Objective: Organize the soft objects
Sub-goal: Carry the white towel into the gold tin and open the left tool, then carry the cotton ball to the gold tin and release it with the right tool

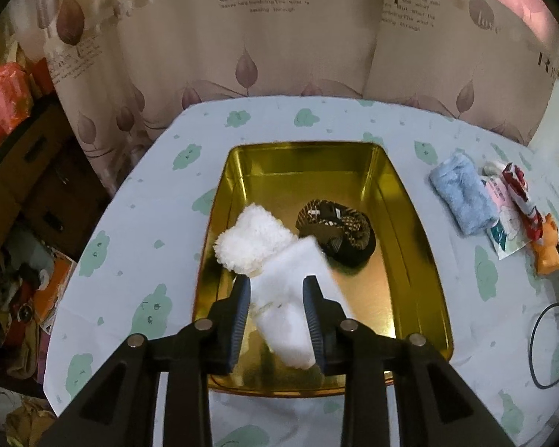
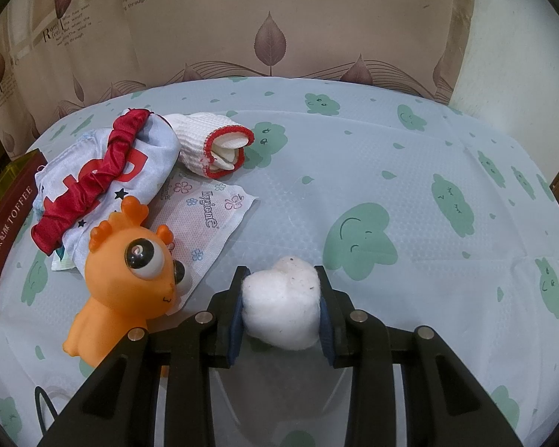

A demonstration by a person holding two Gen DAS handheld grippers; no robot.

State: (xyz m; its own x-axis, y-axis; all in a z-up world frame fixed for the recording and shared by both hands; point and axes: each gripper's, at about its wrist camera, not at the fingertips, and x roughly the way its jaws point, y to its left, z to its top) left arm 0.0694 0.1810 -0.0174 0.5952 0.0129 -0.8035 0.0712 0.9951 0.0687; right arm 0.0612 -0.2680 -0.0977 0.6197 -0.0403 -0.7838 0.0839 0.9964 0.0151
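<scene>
My left gripper (image 1: 277, 290) hangs over the near half of a gold tin tray (image 1: 402, 223). A white sock (image 1: 287, 298) with a fluffy cuff lies blurred between its fingers; a gap shows beside the left finger, so the jaws stand open. A rolled brown patterned sock (image 1: 335, 231) lies in the tray just beyond. My right gripper (image 2: 281, 279) is shut on a white cotton wad (image 2: 281, 305) low over the tablecloth. An orange big-eyed toy (image 2: 126, 283) stands to its left.
On the cloth right of the tray lie a blue towel (image 1: 462, 197) and a printed packet (image 1: 503, 223). Left of my right gripper are a light blue garment with a red band (image 2: 104, 171), a red-hemmed white glove (image 2: 212, 145), a dark red toffee lid (image 2: 7, 223).
</scene>
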